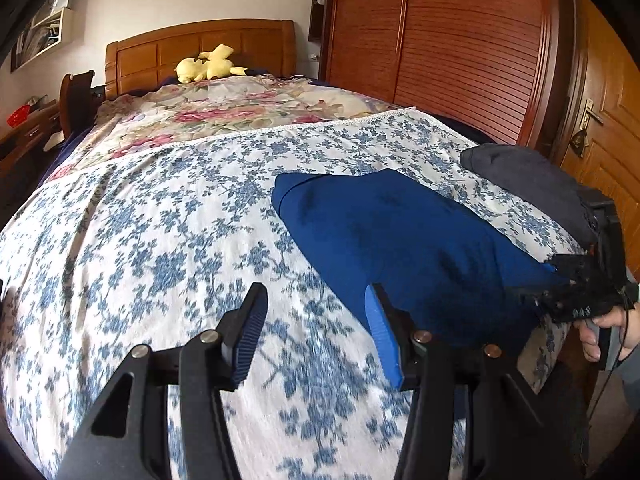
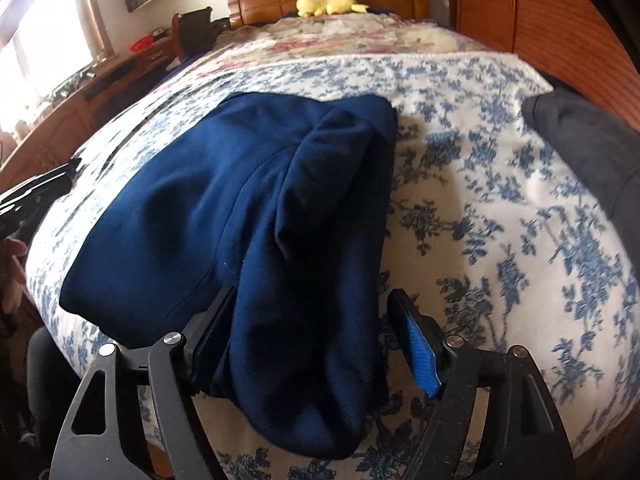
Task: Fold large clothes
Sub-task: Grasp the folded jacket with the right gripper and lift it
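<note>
Left wrist view is showing the left gripper hanging over bare floral bedspread, its 2 fingers standing apart with nothing between them; the blue pad of the right-hand finger is sitting just at the near edge of the blue garment, which is lying off to that gripper's right and stretching away toward the headboard. A dark grey garment is resting further right by the bed's edge, and the right gripper is showing at the frame's far right, over the blue cloth's near end. In the right wrist view the right gripper is straddling a bunched fold of the blue garment; its fingers are spread, the left pad touching the cloth while the right pad is standing clear, so nothing is being clamped. The garment's long axis is running from the bed's foot toward the yellow plush toy, so the right hand looks nearer for whatever fold comes next.
</note>
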{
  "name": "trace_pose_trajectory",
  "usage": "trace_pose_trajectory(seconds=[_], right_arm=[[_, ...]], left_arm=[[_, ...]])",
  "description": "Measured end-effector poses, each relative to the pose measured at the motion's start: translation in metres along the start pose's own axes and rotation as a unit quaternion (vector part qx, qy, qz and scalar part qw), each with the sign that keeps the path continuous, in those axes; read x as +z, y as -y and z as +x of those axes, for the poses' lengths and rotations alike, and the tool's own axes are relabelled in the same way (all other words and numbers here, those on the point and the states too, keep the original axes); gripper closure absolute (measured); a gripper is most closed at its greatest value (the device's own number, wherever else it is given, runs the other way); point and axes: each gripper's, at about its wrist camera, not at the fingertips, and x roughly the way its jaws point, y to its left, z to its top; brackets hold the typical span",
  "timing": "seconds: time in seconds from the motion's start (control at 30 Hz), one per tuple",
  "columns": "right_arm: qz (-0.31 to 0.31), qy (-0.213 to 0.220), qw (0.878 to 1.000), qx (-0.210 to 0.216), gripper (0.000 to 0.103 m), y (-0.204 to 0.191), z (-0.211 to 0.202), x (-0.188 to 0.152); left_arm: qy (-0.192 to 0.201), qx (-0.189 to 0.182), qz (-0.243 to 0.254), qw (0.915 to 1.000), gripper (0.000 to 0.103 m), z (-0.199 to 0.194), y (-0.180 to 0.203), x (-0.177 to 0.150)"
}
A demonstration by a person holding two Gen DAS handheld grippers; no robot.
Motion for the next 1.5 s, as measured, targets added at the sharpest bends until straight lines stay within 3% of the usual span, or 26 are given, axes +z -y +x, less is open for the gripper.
trace_pose_trajectory(seconds=[0.37,0.67,0.9,1.37,1.5], right_arm=[[-0.003,-0.001,1.000,0.025,0.026,0.001,0.009,-0.003],[-0.007,0.004,0.999,0.041,0.026,0.003,0.011,-0.005],[-0.011,0.008,0.999,0.049,0.026,0.005,0.010,-0.007],[-0.001,0.011,0.998,0.065,0.025,0.008,0.012,-0.008],[0.010,0.008,0.996,0.085,0.038,0.008,0.013,-0.008]], left_arm=[[-0.033,-0.012,0.030,0.9989,0.053,0.089,0.005,0.058],[-0.067,0.009,0.035,0.9971,0.053,0.163,-0.003,0.086],[-0.088,0.031,0.029,0.9952,0.050,0.195,-0.016,0.088],[-0.110,-0.007,-0.016,0.9938,0.047,0.217,-0.033,0.093],[-0.116,-0.007,-0.028,0.9929,0.048,0.218,-0.033,0.091]])
